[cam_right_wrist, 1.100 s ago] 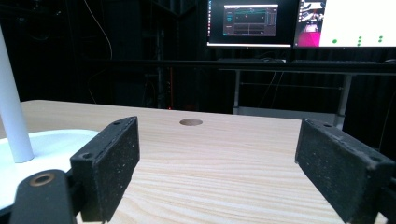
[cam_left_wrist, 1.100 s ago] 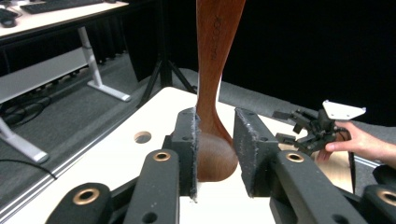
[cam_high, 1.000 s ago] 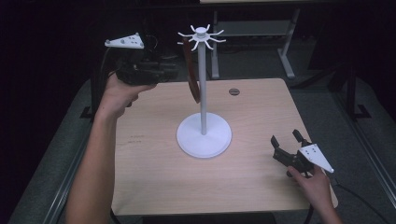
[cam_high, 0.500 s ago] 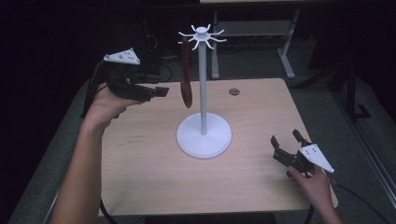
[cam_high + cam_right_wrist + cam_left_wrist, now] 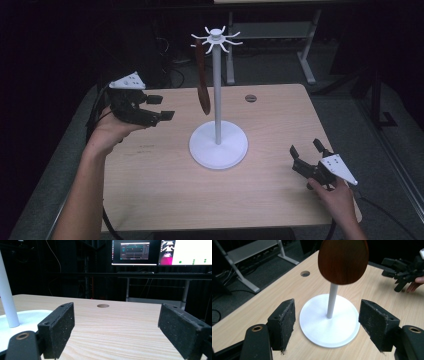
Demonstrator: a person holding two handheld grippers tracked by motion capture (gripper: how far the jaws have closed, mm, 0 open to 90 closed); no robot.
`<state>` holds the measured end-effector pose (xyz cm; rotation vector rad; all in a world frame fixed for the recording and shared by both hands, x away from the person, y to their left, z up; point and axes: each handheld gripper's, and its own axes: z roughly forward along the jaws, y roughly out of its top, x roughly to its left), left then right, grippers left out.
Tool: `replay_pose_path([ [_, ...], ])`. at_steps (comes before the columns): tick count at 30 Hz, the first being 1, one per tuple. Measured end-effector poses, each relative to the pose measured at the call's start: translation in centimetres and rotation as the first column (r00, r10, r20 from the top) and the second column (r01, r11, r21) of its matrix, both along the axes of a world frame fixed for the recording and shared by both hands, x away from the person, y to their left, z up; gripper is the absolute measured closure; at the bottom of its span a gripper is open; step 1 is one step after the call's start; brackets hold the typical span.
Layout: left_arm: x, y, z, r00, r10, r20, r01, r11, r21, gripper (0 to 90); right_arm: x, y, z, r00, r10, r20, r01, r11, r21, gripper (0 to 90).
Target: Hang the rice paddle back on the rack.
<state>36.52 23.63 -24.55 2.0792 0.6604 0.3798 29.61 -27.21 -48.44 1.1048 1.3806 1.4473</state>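
Nearest the person, at about five o'clock on the light wooden table (image 5: 165, 195), the right gripper (image 5: 304, 156) is held low over the surface in the right hand (image 5: 340, 197). Its jaws are spread wide with nothing between them; in the right gripper view, bare tabletop is seen in the gap. Its grey three-cornered plate (image 5: 339, 168) is turned upward.

At the table's centre, a white stand (image 5: 218, 145) is set on a round base, from which a thin post rises to a crown of curved hooks (image 5: 216, 38). A dark brown wooden spoon (image 5: 201, 75) is hung from a hook on the left side of the crown, bowl downward and clear of the table. In the left gripper view the spoon's bowl (image 5: 343, 260) is seen in front of the post.

At about ten o'clock, the left gripper (image 5: 161, 107) is held above the table edge in the left hand (image 5: 107, 132), pointed toward the stand. Its jaws are wide apart and empty, short of the spoon.

Farther back, at one o'clock, a round cable hole (image 5: 250, 98) is cut in the tabletop. Beyond the table, lit monitors (image 5: 160, 251) are seen in the right gripper view.
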Motion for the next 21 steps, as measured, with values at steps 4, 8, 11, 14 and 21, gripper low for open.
replay_pose_path([
  [4,-0.5,0.4,-1.3,0.9999,0.016,-0.006,-0.016,0.9999,-0.003,29.6,0.0,0.0,0.0,1.0000,-0.001,0.001,0.001,1.0000,-0.001,13.1],
  [8,-0.9,0.8,-2.8,0.9994,0.033,-0.011,-0.033,0.9994,0.006,29.6,0.0,0.1,0.0,1.0000,-0.004,0.001,0.004,1.0000,-0.001,13.1],
  [11,-1.2,1.2,-4.0,0.9986,0.054,-0.003,-0.054,0.9980,0.034,29.6,0.0,0.1,0.0,1.0000,-0.004,0.001,0.004,1.0000,-0.002,13.1],
  [14,-1.7,1.6,-5.0,0.9973,0.074,0.000,-0.074,0.9969,0.027,29.5,0.0,0.0,0.0,1.0000,-0.004,0.000,0.004,1.0000,-0.002,13.1],
  [21,-2.7,2.3,-7.4,0.9947,0.103,0.001,-0.103,0.9943,0.029,28.6,0.0,0.0,0.0,1.0000,-0.004,-0.001,0.004,1.0000,-0.002,13.1],
])
